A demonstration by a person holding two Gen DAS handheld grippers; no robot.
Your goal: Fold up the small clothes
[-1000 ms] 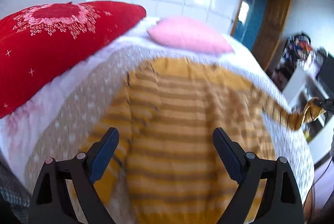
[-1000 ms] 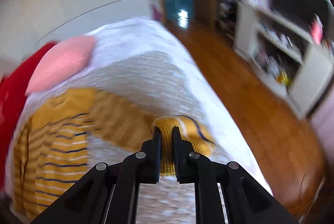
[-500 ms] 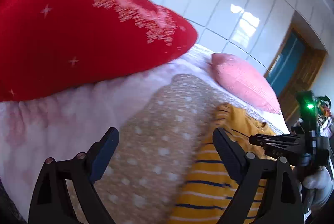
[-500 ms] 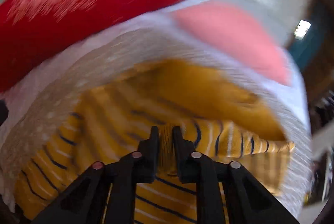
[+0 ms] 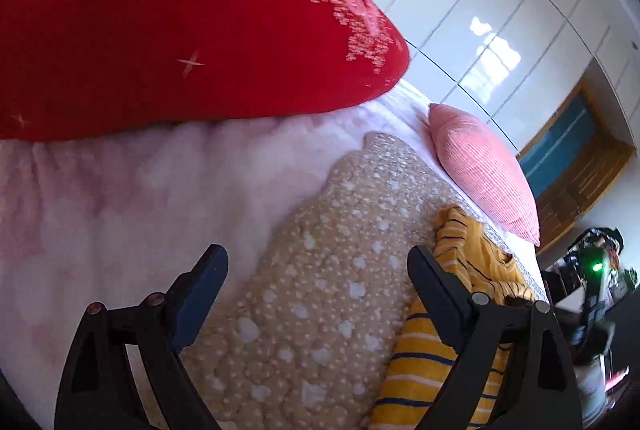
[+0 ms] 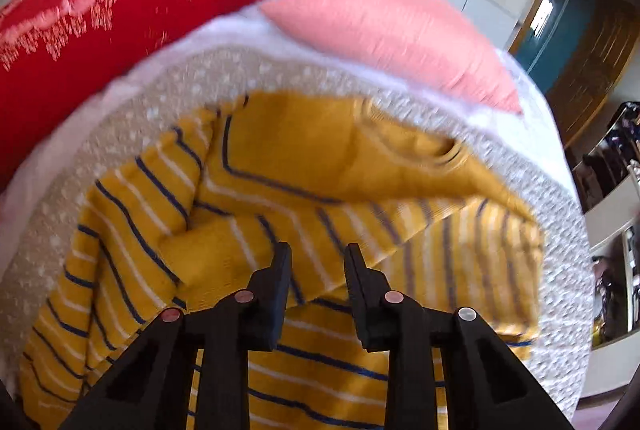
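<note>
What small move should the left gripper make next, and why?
Probably swing the left gripper right, toward the sweater's near sleeve. It is open over bare bedspread, while the right gripper is open above the other sleeve, which already lies across the body.

mustard navy-striped sweater [image 6: 320,189], red pillow [image 5: 160,29]
</note>
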